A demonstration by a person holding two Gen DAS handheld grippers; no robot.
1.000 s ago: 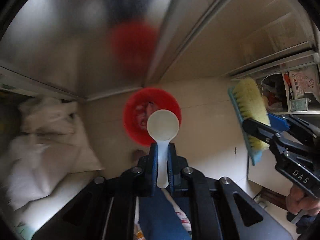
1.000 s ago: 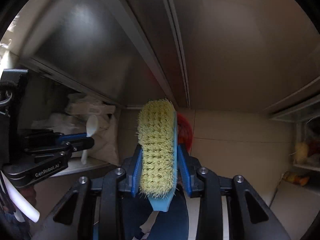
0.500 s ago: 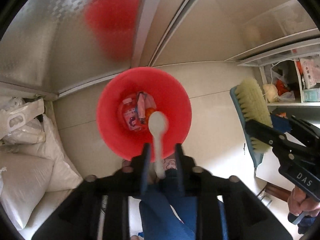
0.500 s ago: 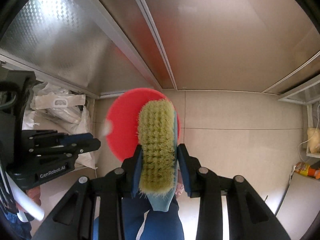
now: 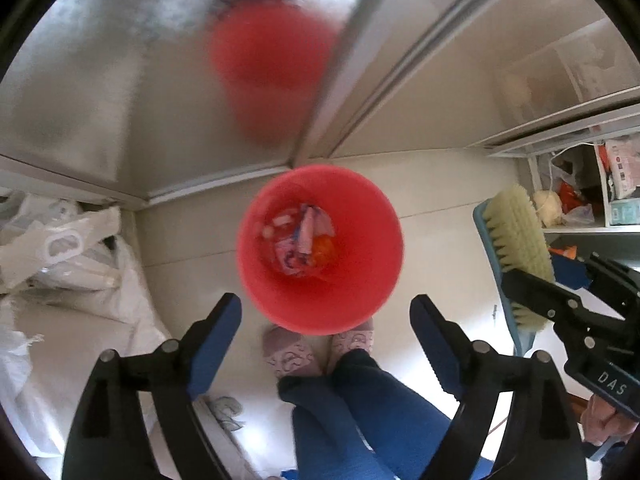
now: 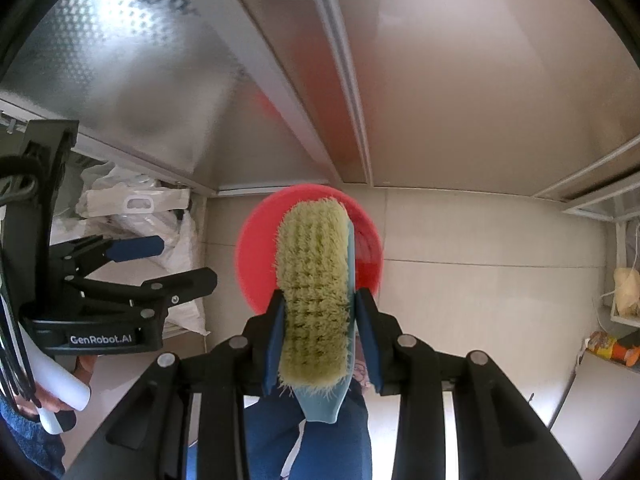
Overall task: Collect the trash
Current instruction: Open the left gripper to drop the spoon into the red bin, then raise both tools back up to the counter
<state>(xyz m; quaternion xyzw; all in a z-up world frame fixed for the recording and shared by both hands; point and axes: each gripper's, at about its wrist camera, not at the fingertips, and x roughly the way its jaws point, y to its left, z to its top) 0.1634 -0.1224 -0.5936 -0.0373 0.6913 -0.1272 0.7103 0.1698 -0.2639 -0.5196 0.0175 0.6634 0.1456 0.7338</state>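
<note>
Two handheld grippers point steeply down over a red bin that stands on a pale tiled floor, close to a frosted sliding door. The left gripper has its blue pads spread wide and opening further, with nothing between them; the bin's mouth shows straight through the gap. At the bottom of the bin lies a small heap of trash: pinkish wrappers, something orange and a few pale bits that are too blurred to name with confidence. The right gripper is closed snugly on a scrubbing brush, its pads pressing either side of the brush, yellow-green bristles facing up toward the camera and the light blue back poking out below. From that camera the brush covers most of the bin. A person's legs in blue trousers and patterned slippers stand just beside the bin. White plastic bags are piled at the left, and a cluttered shelf sits at the right.
</note>
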